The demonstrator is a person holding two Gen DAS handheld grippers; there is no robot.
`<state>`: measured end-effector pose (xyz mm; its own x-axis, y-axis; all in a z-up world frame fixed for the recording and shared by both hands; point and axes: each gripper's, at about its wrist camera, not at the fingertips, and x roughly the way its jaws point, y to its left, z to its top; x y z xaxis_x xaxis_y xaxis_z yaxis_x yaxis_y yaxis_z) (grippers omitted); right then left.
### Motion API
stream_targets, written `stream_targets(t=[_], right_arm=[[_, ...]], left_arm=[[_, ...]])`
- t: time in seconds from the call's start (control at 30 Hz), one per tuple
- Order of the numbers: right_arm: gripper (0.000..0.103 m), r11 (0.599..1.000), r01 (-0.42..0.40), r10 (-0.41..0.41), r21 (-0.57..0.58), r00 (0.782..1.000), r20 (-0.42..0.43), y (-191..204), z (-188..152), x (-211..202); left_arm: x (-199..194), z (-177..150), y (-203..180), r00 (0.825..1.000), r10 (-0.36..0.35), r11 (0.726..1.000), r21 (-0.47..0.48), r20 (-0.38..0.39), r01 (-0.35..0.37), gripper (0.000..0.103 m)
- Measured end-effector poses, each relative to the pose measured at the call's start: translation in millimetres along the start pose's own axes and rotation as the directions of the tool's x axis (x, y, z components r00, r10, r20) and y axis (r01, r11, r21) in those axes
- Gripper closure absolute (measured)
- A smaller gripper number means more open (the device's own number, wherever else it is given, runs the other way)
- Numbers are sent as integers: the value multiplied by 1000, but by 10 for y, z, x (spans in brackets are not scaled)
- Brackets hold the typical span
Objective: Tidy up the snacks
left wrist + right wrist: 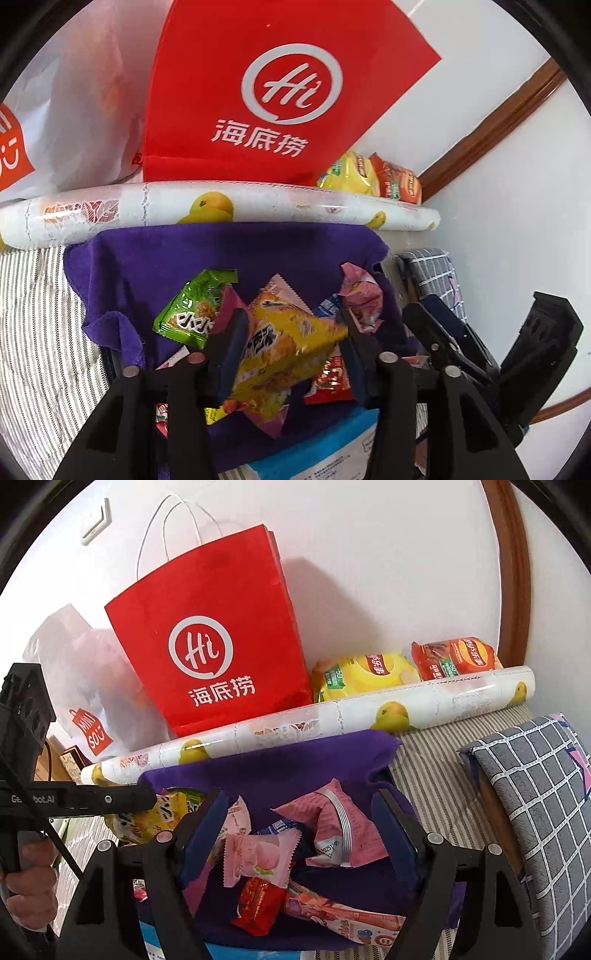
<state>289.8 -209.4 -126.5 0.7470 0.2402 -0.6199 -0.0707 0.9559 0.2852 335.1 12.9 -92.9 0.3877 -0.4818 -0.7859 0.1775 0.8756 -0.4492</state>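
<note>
- Your left gripper (291, 332) has its two dark, flat-padded jaws on either side of a crinkly yellow snack packet (280, 354); the left pad presses its edge, but you cannot tell whether the right pad touches it, so whether it is pinched is unclear.
- At 10 o'clock from that packet lies a glossy green snack packet (192, 314); at 2 o'clock sits a crumpled pink wrapper (360, 295), and at 4 o'clock a shiny red sachet (332, 380).
- All of these rest on a soft, fuzzy purple cloth (207, 254).
- Your right gripper (303, 834) stands spread wide, pinching nothing, with a pink ridged-seam packet (332, 830) and a pale pink zigzag-edged sweet (255, 853) seen between its jaws.
- At 6 o'clock from that sweet lies a small red wrapped candy (255, 901).
- Beyond the cloth, at 12 o'clock, runs a smooth roll of fruit-printed wrap (332, 716).
- Behind the roll stands a stiff red paper bag (210, 646) with thin white cord handles; at its 3 o'clock lie puffy yellow chips (358, 675) and red chips (454, 657).
</note>
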Motion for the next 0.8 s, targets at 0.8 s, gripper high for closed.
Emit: stream_targets(t=[0.8], right_arm=[[23, 1000, -4, 4, -19, 1000, -8, 245, -140, -924]], left_arm=[[-776, -242, -645, 990, 23, 984, 171, 140, -47, 31]])
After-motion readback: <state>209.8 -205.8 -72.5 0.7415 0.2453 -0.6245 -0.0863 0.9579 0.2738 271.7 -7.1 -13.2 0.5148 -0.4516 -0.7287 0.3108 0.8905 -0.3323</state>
